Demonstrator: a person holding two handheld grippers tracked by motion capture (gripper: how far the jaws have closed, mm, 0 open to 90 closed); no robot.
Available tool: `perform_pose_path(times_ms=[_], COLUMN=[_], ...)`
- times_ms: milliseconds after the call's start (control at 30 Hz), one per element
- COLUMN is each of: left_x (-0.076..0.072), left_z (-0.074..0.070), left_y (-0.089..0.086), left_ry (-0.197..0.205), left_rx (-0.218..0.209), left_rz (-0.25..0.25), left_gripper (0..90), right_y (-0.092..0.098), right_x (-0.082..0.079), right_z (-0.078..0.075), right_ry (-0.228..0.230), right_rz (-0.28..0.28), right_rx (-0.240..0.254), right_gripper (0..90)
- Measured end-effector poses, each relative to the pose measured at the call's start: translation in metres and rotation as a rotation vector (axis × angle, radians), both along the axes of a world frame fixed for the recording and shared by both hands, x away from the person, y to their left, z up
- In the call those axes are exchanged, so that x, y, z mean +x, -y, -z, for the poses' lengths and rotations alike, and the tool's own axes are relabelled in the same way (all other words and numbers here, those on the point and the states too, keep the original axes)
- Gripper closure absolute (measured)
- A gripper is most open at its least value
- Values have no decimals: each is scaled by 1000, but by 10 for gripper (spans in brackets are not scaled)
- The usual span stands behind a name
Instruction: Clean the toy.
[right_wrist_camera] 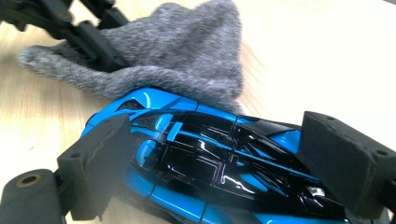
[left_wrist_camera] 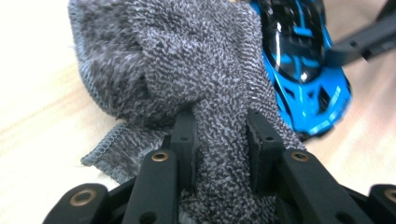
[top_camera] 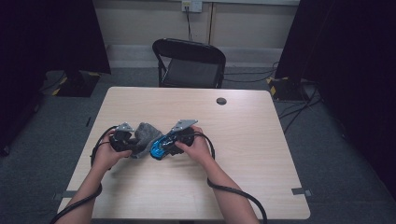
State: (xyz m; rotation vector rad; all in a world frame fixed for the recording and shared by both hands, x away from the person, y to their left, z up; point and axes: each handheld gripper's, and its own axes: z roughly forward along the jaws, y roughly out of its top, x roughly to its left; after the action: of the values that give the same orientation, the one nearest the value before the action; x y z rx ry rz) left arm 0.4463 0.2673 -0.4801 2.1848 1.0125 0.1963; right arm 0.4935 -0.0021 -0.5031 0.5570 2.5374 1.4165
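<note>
Nearest the lens, the left gripper (left_wrist_camera: pixel 219 140) had its two black jaws pinched on a fold of the grey, looped-pile terry cloth (left_wrist_camera: pixel 187 70), which bunched up ahead of the jaws and lay against the near side of the glossy blue-and-black toy sports car (left_wrist_camera: pixel 303 70). To the right, the right gripper (right_wrist_camera: pixel 224 163) held that car across its body, one foam pad at each flank, the cloth just beyond its jaws and touching the car's far edge. From above, both grippers met near the middle of the pale wooden table (top_camera: pixel 261 154). Judged from this, both grasps were made; whether much wiping was done cannot be told, and most of the car's bodywork lay uncovered by the cloth.
</note>
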Motion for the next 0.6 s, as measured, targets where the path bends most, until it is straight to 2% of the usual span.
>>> perform_pose_path(times_ms=[133, 267, 433, 500, 600], left_x=[-9, -19, -30, -33, -33], left_z=[-1, -2, -7, -10, -18], left_y=[-4, -9, -19, -25, -35], left_ry=[-9, -28, -55, -53, -24], left_rx=[2, -14, -7, -14, -20], left_rz=[8, 8, 20, 18, -14], left_gripper=[686, 686, 687, 686, 685], right_y=[0, 0, 0, 0, 0], right_x=[0, 0, 0, -1, -1], right_z=[0, 0, 0, 0, 0], right_ry=[2, 4, 5, 7, 11], right_rz=[-1, -1, -3, -4, -6], right_rx=[0, 0, -1, -1, -3], right_gripper=[101, 100, 100, 100, 99])
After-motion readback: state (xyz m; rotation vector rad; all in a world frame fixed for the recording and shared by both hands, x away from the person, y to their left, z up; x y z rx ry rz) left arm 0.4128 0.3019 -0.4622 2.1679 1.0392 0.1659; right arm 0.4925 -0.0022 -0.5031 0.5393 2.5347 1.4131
